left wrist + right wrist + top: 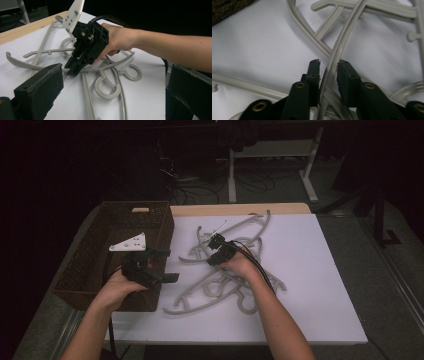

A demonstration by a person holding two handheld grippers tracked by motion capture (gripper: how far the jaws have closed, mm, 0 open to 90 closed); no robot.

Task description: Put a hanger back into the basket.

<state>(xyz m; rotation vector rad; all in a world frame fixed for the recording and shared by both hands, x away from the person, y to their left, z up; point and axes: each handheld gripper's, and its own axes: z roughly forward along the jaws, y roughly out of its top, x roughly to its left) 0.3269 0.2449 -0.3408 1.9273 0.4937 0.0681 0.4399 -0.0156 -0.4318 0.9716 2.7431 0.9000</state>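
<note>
Several grey plastic hangers (200, 296) lie tangled in a pile on the white tabletop (310, 270). My right gripper (212, 260) points down into the pile. Its jaws stand narrowly open on either side of one thin hanger arm (342, 40), with slight gaps visible at both pads (344, 75). The left gripper view shows that right gripper (73, 70) with its tip down on the hangers (107, 87). My left gripper (170, 265) hovers beside the basket's right wall, wide open with nothing between its fingers, aimed at the pile.
A brown wicker basket (100, 245) stands at the table's left side, and its corner (227, 10) shows in the right gripper view. A wooden edge (240, 209) runs along the table's back. A desk frame (310, 170) and cables stand on the floor beyond.
</note>
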